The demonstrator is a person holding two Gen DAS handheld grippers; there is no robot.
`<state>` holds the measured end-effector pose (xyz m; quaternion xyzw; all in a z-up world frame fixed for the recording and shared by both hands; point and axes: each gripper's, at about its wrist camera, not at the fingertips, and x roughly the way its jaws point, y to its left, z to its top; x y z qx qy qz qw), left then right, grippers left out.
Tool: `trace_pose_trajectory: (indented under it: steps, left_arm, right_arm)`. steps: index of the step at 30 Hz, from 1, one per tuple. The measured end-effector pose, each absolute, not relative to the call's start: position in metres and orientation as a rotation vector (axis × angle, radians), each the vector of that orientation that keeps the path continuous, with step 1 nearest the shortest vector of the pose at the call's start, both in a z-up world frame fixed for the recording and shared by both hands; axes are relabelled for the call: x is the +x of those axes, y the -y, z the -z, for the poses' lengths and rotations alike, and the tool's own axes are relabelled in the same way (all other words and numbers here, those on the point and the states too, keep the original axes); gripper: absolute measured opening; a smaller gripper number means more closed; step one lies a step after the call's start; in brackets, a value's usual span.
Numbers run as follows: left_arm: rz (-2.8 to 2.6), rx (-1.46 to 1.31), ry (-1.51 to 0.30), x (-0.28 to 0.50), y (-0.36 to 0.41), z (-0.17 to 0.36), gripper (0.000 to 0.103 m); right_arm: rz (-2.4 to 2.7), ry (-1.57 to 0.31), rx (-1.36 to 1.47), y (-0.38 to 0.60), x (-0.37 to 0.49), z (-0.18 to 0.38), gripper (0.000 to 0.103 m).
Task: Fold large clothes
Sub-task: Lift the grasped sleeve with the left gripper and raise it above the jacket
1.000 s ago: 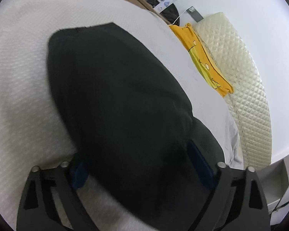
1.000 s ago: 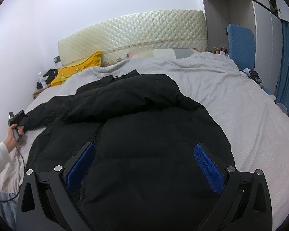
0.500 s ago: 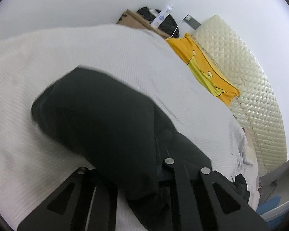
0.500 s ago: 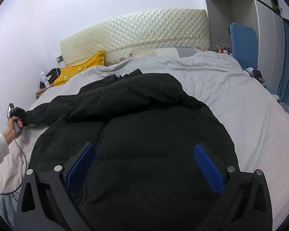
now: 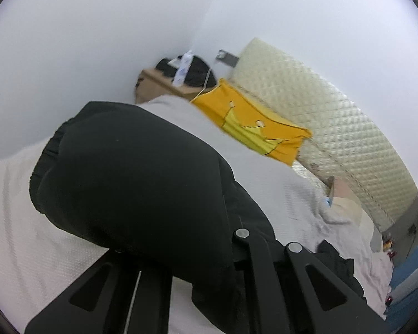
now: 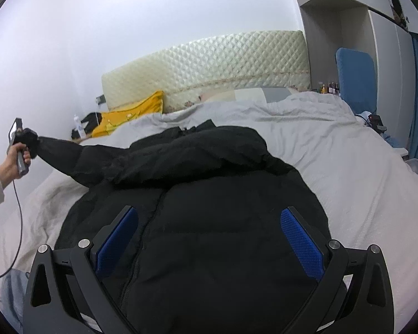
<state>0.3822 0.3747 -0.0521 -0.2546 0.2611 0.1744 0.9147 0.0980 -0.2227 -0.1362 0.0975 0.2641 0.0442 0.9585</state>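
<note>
A: Two grippers, one jacket. Left gripper [image 6: 19, 146] was clamped on the sleeve cuff [image 5: 50, 156], sleeve held up off the bed [image 6: 348, 167] out to the left side. Looked like a lift so the sleeve could swing across the body without dragging.

B: Right one?

A: Right gripper [image 6: 209, 239] hung over the hem end, jaws spread wide, blue pads [image 6: 299, 239] gripping nothing. Probably waiting to pin or take the hem.

B: Where was the jacket itself?

A: Black puffer jacket [image 6: 217, 222] lay flat mid-bed, zipper side up, collar toward the headboard [image 6: 209, 66]. Yellow pillow [image 6: 131, 115] sat well apart, near the headboard's left end.

B: Risk?

A: Puffy fill. My guess: sleeve springs back unless pressed down after the fold.
</note>
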Motion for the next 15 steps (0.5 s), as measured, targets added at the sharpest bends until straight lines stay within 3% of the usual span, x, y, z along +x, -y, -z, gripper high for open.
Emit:
trace_pose_trajectory:
  steps: [15]
  left_arm:
    - [-0.265,-0.361,-0.485,0.383,-0.25,-0.036,0.008]
  right_arm:
    - [-0.077,-0.445,0.182,0.245,0.077,0.12,0.103]
